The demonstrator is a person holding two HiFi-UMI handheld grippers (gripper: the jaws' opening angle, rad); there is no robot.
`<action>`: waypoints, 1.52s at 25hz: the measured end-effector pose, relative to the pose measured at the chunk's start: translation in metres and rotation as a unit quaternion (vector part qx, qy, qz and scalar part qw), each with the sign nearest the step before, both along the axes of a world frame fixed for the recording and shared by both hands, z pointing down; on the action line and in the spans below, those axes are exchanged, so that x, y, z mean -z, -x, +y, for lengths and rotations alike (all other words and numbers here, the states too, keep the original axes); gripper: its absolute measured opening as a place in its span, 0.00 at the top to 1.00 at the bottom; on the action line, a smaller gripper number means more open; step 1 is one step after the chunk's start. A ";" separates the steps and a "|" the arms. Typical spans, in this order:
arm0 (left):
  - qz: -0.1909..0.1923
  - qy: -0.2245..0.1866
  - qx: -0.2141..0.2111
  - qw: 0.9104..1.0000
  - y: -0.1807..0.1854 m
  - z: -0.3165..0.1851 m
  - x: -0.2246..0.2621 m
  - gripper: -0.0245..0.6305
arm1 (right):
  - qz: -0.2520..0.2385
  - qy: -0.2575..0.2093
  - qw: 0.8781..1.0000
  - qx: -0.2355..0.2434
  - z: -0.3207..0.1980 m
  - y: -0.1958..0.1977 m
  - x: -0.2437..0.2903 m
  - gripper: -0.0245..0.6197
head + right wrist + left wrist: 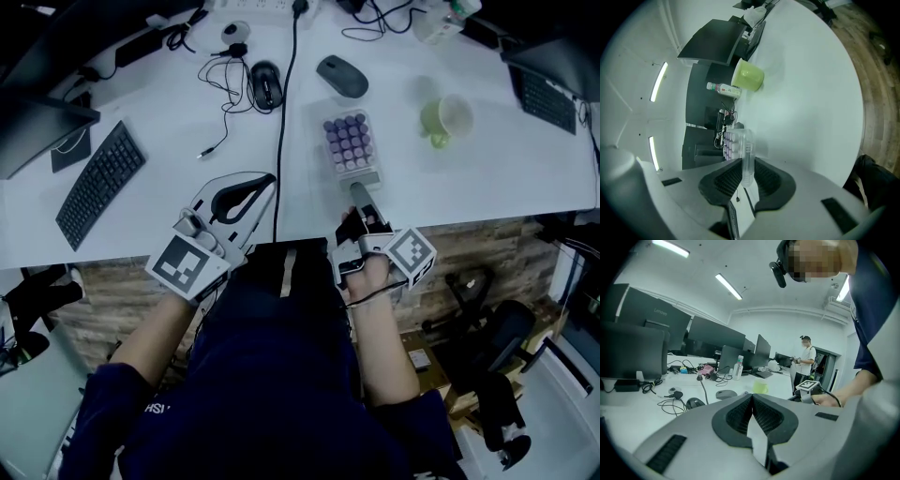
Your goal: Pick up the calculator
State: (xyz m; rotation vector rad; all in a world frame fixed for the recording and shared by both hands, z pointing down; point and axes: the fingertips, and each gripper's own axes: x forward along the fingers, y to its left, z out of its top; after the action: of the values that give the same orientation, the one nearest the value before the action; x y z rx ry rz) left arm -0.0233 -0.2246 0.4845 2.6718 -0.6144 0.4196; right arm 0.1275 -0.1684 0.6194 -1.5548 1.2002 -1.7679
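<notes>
calculator (349,142) with purple keys lay near the front edge of the white desk (487,178), between a black cable (281,141) and a green cup (448,119). its near end was pinched flat-wise between the jaws of the right gripper (362,199). whether it had cleared the desk could not be told. a clean lift probably called for a firm grip and a straight rise, since the far end could sag. the right gripper reached forward, tipped slightly down and rolled onto its side. the left gripper (258,187), jaws pressed together on nothing, hovered at the desk edge.
</notes>
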 end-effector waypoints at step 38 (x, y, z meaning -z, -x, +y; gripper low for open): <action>0.041 -0.135 0.015 0.990 -0.003 0.004 0.130 0.92 | 0.007 -0.154 0.988 0.016 -0.020 -0.020 0.152 0.84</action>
State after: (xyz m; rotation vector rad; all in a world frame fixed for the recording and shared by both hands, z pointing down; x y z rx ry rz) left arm -0.0205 -0.2203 0.3541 2.9126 -0.7323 0.2299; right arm 0.1476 -0.1886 0.4671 -1.3748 1.4342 -1.5063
